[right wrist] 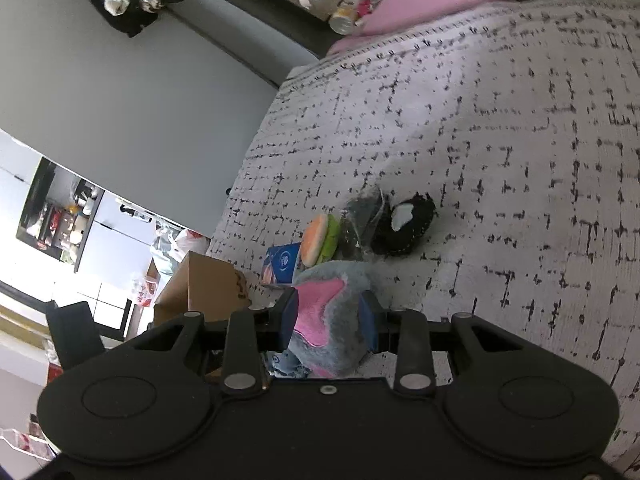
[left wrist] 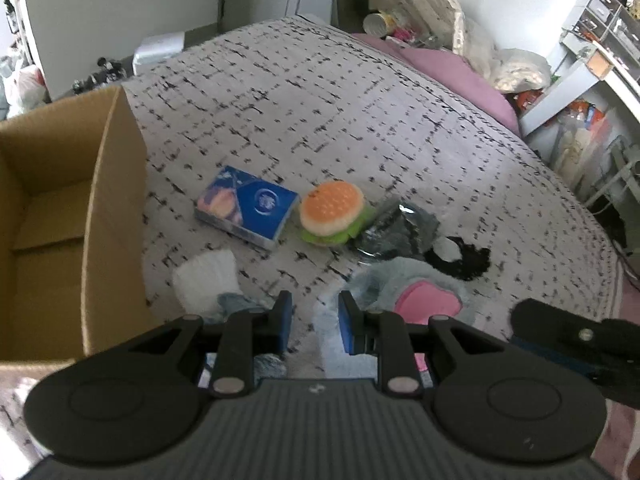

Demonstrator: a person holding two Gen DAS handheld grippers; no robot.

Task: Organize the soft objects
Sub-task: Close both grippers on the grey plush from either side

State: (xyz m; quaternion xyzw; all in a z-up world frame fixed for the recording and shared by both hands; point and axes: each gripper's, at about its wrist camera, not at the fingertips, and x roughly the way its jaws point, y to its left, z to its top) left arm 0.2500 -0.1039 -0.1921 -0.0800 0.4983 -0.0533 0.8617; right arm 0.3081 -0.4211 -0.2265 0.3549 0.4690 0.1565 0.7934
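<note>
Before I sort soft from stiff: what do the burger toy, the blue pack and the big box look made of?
Burger toy: plush fabric, fuzzy matte surface. Blue pack: probably glossy plastic film wrap, printed, faint sheen. Box: brown cardboard, matte, with folded flaps inside.

Burger plush (left wrist: 333,213) between blue tissue pack (left wrist: 248,206) and dark plastic bag (left wrist: 396,229)

No legible text or labels
</note>
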